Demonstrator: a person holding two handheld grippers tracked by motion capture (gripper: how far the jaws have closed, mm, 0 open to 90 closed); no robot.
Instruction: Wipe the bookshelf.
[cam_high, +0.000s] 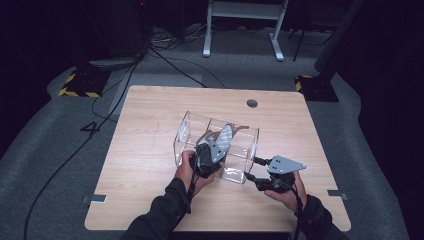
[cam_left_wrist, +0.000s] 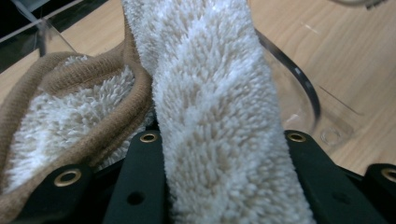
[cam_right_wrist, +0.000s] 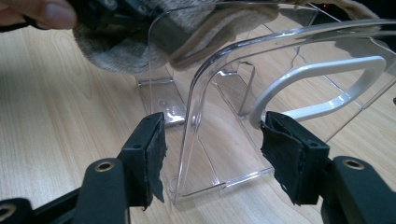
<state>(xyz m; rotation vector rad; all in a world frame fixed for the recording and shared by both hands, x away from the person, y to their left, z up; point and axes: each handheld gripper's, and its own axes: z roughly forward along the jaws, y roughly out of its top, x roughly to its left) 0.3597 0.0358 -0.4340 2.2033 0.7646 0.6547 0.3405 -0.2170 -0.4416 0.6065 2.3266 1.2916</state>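
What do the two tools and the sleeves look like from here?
Both tools are black. The left tool and right tool each carry a grey three-cornered plate on top. Their jaws show brass-coloured rivets, and the right tool's pads look ragged at the edges. A black cable trails from each. Both sleeves are dark.

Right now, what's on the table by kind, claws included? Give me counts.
Clear plastic organiser box: 1
Fluffy cream cloth item with tan trim: 1, clamped in the left claw
White handle on the box: 1
Claws: 2, the right claw open around the box's near corner
Total: 5
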